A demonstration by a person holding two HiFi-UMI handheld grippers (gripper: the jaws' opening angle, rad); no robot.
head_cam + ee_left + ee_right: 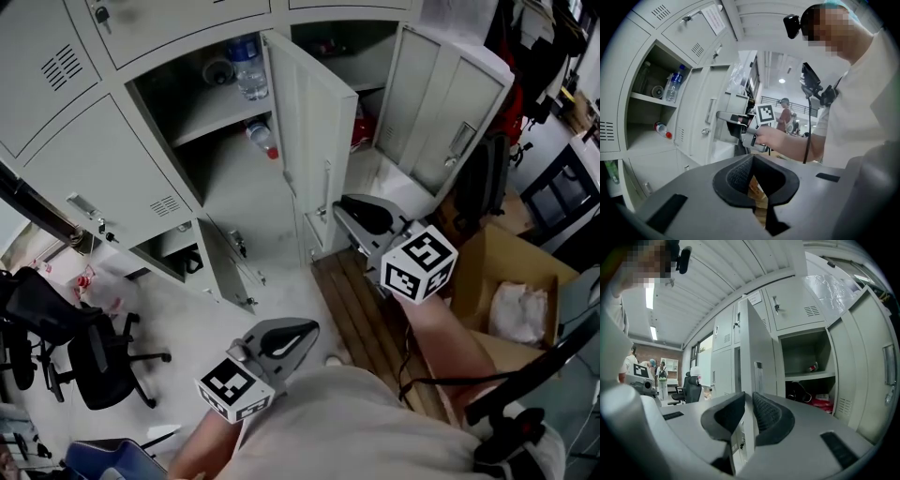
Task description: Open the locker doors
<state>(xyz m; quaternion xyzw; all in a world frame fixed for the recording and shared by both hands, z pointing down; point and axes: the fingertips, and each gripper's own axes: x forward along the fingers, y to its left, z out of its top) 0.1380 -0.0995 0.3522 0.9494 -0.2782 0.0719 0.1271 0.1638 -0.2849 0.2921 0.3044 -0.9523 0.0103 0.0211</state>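
A bank of grey lockers fills the head view. The middle door point(314, 122) stands wide open, and the door to its right point(445, 108) is swung open too. My right gripper point(339, 208) sits level at the middle door's free edge, just below its handle. In the right gripper view that door point(750, 348) is edge-on straight ahead of my right gripper point(748, 401). Its pads leave a narrow gap and the left pad overlaps the edge, so nothing is pinched. My left gripper point(305, 333) hangs lower and nearer, away from the lockers. Its pads meet on nothing in the left gripper view point(752, 161).
Water bottles point(248, 66) lie on the open locker's shelves. A closed door point(103, 178) is at left, with a small low door point(225, 258) ajar beneath. An office chair point(89, 361) stands lower left. A cardboard box point(511, 281) and wooden pallet point(370, 319) are at right.
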